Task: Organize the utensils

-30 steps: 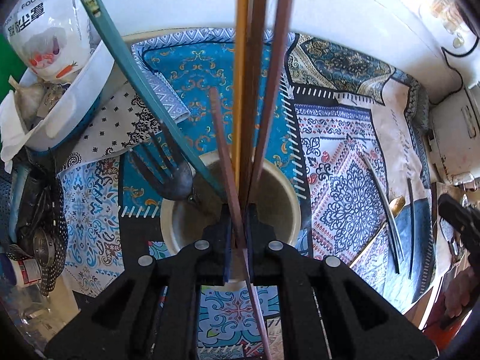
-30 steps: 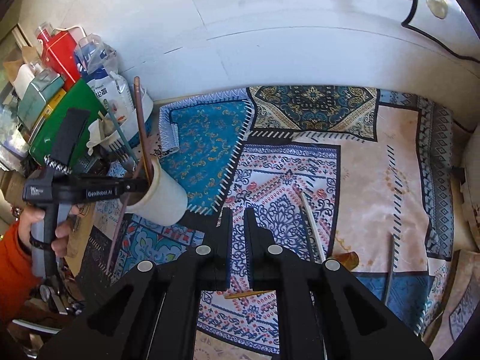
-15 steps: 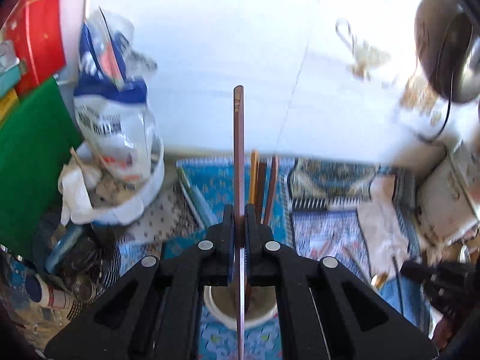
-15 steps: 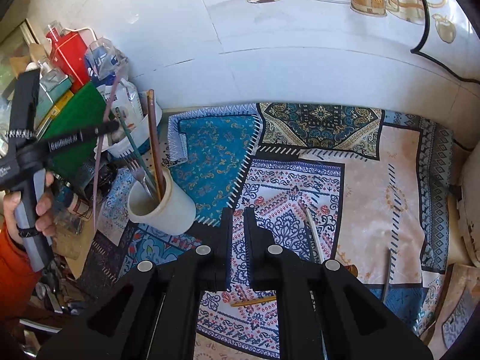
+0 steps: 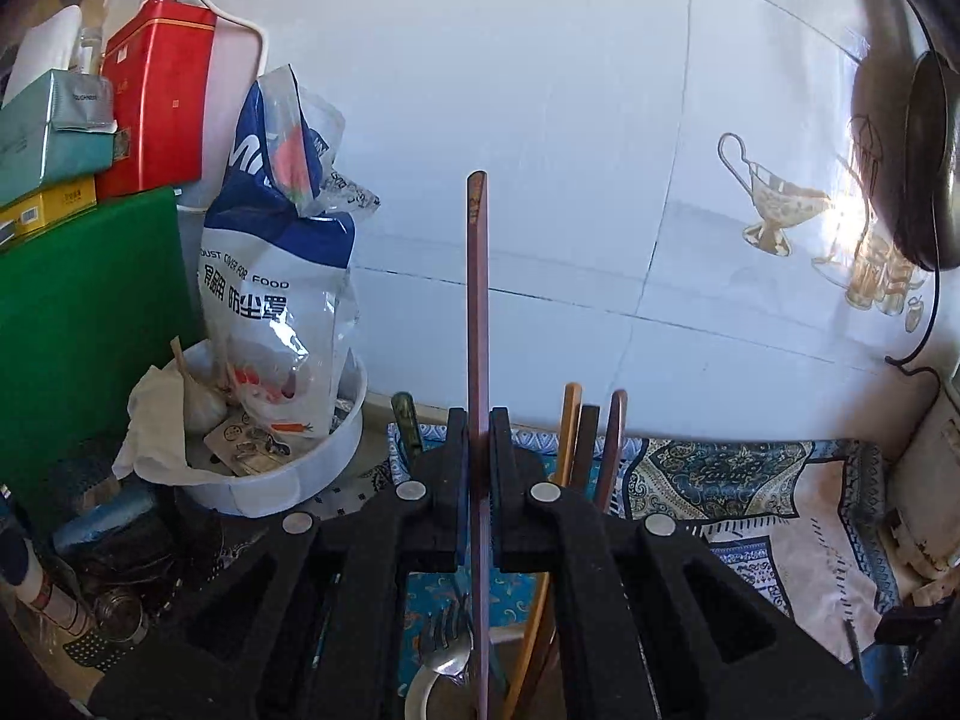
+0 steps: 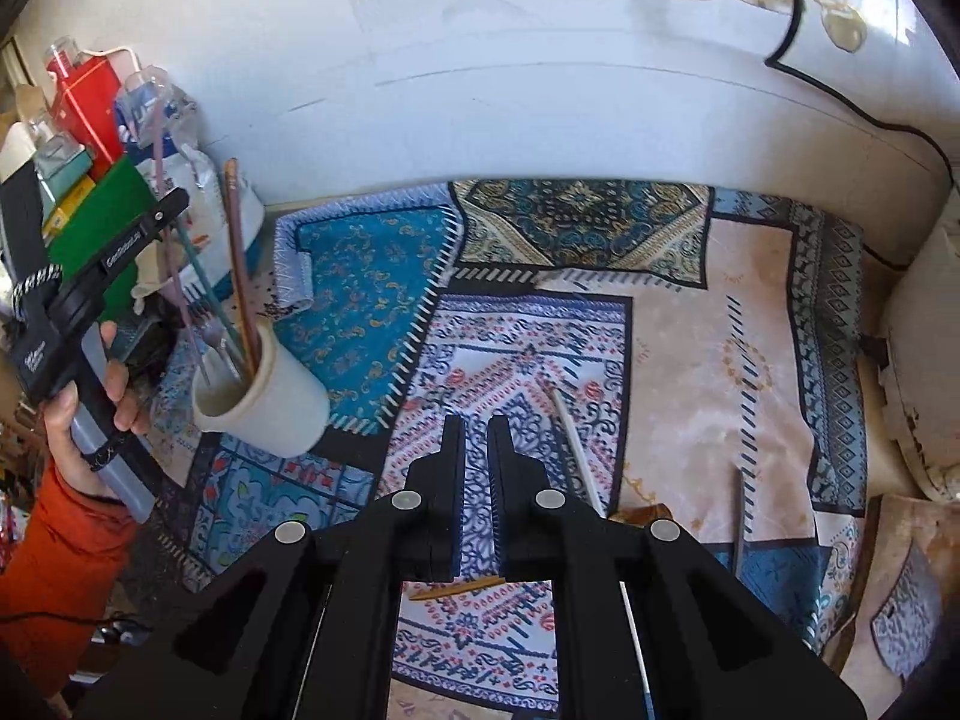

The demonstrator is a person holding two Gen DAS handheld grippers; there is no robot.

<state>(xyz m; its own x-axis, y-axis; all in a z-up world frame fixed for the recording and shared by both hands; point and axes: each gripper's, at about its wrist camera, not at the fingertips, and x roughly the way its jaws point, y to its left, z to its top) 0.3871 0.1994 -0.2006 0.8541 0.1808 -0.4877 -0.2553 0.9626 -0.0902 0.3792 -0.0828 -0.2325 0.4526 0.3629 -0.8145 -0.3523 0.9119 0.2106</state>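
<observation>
While the left gripper (image 5: 478, 450) pinches a brown chopstick (image 5: 477, 300) upright above the cream cup (image 6: 264, 390), probably to drop it inside, the right gripper (image 6: 476, 450) waits beside it, jaws pressed together, empty.

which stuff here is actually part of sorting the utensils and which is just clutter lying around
Part of the job:
- left gripper, shut on a brown chopstick
- cream cup holding a fork and other chopsticks
- white chopstick loose on the patterned cloth
- right gripper, shut, empty

Just lying about:
- red tin
- food bag
- green board
- white bowl
</observation>
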